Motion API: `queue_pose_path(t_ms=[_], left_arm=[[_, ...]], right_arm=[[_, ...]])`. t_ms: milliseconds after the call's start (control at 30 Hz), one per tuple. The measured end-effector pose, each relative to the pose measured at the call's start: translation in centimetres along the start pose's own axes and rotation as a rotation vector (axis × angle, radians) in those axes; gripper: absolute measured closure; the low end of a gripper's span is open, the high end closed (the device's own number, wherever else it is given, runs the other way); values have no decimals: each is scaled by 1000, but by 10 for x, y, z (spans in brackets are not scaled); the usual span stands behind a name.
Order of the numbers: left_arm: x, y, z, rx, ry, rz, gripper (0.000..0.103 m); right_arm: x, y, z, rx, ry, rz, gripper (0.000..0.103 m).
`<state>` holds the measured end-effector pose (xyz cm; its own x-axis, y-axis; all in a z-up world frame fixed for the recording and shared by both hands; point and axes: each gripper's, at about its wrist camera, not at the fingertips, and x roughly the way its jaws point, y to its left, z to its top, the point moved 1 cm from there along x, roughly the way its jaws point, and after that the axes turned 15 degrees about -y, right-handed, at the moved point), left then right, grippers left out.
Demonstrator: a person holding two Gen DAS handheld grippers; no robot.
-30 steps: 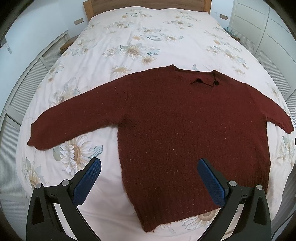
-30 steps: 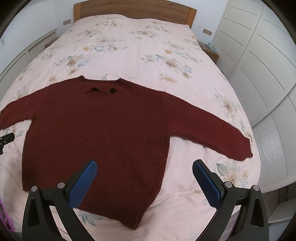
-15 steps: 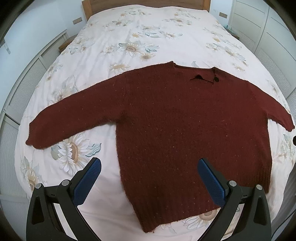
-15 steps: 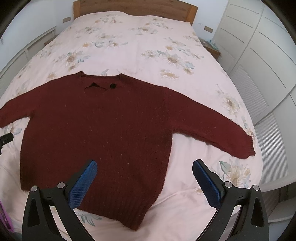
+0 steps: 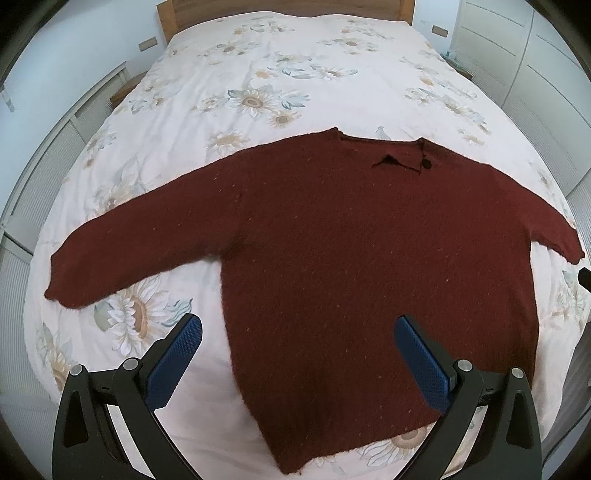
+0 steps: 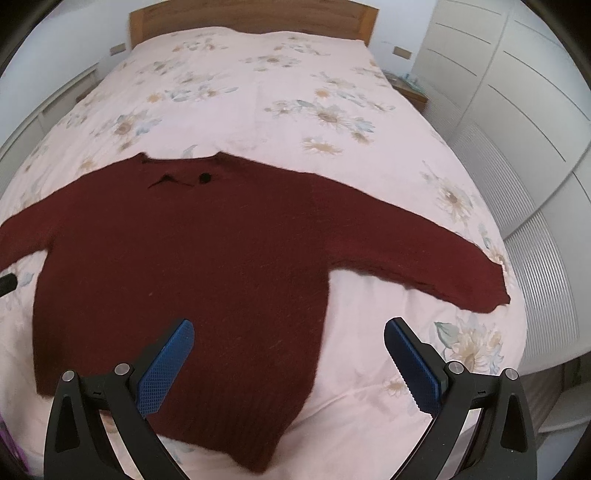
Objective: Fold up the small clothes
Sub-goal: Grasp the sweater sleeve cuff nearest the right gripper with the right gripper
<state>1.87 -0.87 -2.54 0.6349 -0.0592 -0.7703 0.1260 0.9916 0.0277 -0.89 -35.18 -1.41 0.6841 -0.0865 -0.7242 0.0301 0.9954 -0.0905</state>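
Note:
A dark red knit sweater (image 5: 351, 251) (image 6: 184, 258) lies flat on the bed, both sleeves spread out and its collar with a dark button toward the headboard. My left gripper (image 5: 297, 328) hangs open above the sweater's lower left part, holding nothing. Over the lower right side of the sweater, my right gripper (image 6: 289, 330) is open too, its blue pads wide apart. The sweater's left sleeve cuff (image 5: 62, 284) and right sleeve cuff (image 6: 487, 291) reach near the bed's sides.
The bed (image 5: 295, 55) has a white flowered cover and a wooden headboard (image 6: 251, 18). White wardrobe doors (image 6: 517, 92) stand on the right. Low white panelling (image 5: 37, 177) runs along the left. Small nightstands sit by the headboard corners.
Both grippers have drawn a little forward and lower over the sweater, so the headboard shows more in the right view. The sweater lies as before. Both stay open.

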Motion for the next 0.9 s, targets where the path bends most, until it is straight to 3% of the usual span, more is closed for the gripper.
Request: queue_pose_path(t_ms=[233, 467, 667, 900], left_arm=[[27, -9, 17, 31, 11, -22, 1], [60, -21, 34, 70, 25, -47, 1], [86, -27, 36, 75, 54, -63, 1], [106, -20, 34, 47, 71, -63, 1]], right_arm=[[28, -57, 8, 66, -22, -90, 0], [84, -159, 2, 257, 7, -216, 0], [143, -250, -33, 462, 93, -348, 0], [188, -320, -72, 726, 162, -400, 0]])
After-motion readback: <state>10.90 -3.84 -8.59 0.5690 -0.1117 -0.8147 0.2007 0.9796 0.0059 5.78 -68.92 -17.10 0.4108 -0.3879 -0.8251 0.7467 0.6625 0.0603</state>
